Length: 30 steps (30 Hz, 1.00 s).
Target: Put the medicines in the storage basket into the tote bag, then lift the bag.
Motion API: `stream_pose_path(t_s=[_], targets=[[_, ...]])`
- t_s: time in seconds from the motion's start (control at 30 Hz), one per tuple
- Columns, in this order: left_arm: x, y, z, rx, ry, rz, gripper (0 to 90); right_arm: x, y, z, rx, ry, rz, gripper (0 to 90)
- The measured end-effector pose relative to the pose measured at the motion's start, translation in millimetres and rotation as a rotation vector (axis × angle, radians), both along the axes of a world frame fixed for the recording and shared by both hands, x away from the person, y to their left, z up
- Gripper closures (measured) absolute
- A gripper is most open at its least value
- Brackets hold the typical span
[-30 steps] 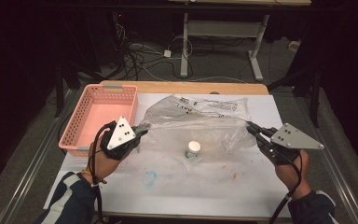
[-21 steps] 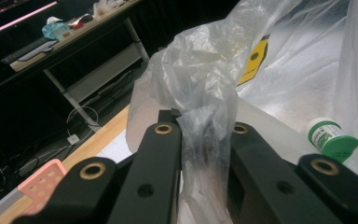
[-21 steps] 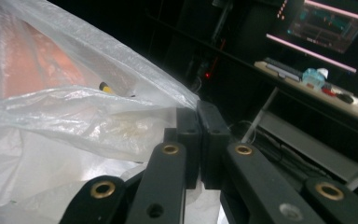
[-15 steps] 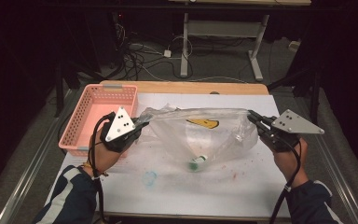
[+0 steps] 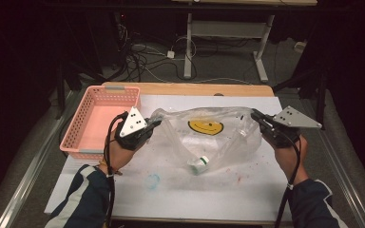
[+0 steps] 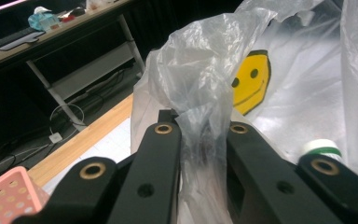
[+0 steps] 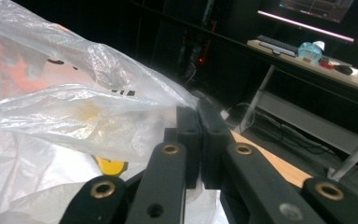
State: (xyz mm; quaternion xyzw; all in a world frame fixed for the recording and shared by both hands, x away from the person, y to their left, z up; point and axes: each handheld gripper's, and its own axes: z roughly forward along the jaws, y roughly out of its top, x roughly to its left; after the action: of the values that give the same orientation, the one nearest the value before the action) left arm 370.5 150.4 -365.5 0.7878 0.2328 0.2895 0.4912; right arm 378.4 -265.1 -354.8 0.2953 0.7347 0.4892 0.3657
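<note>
Clearly, a clear plastic bag (image 5: 209, 137) with a smiley print was held stretched above the middle of the bench (image 5: 180, 199).
A small white bottle (image 5: 200, 164) with a green band lay low inside it. The left tool (image 5: 156, 124) and the right tool (image 5: 255, 115) were each clenched on one end of the film. Bagging looked done; setting it down, perhaps in the pink basket (image 5: 83, 137) at the left edge, seemed left.

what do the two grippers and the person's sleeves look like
Both grippers, left and right, have black jaws with brass-coloured rivets, a grey three-cornered plate with dark dots on top, and a trailing black cable. The sleeves are dark blue with white stripes.
</note>
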Motion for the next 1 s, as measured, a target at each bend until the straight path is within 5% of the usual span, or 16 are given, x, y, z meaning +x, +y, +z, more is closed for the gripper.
stream_pose_path(t_s=[0.63, 0.77, 0.87, 1.0], targets=[[39.6, -3.6, -13.5, -0.005, 0.064, 0.016, 86.3, 39.0, 9.5, -6.7, -0.036, 0.061, -0.052, 89.9], [48.3, -8.0, -16.8, -0.019, 0.102, 0.021, 86.3, 51.7, 12.6, -11.0, -0.040, 0.085, -0.056, 89.9], [47.2, -7.9, -10.9, -0.048, 0.101, 0.017, 86.4, 58.9, 10.3, -11.5, -0.017, 0.111, -0.069, 89.9], [42.4, -3.9, 4.5, -0.059, 0.068, 0.018, 86.6, 56.3, 4.6, 0.4, 0.006, 0.087, -0.080, 90.0]])
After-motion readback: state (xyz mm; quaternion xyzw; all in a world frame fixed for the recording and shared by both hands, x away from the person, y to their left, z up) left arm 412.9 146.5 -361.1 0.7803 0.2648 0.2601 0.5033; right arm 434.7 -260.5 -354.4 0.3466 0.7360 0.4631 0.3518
